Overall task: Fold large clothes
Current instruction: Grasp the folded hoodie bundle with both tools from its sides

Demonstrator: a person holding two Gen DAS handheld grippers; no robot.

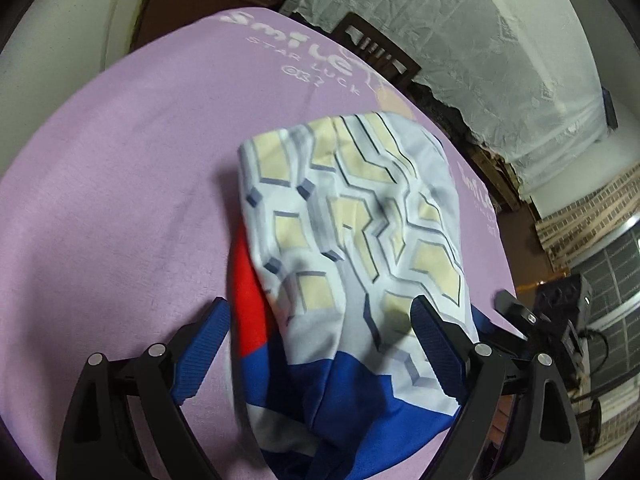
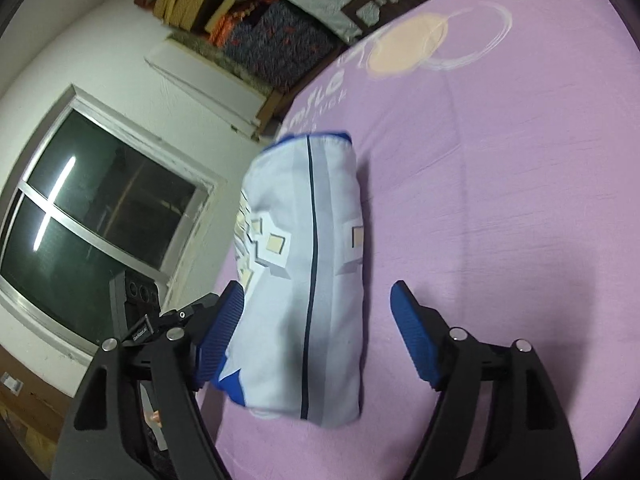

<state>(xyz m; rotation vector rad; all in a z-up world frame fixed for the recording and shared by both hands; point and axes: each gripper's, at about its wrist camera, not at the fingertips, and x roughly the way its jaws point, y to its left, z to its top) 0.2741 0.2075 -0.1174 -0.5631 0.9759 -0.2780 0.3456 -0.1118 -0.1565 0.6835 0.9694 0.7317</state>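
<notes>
Garment (image 1: 352, 248), white with cream-and-grey geometric print, blue and red panels, lies as a compact folded bundle on the lilac sheet (image 1: 120, 200). It sits directly ahead of and between the spread fingers of the left gripper (image 1: 320, 344), jaws released, nothing pinched. Right gripper (image 2: 318, 344) likewise open; the bundle's plain white side with the dark stripe lies between its fingers, close against the left-hand pad (image 2: 224, 328). Judgement: both grippers straddle the bundle from opposite ends, probably to check or square the fold. Window (image 2: 100, 220) beyond the sheet edge.
</notes>
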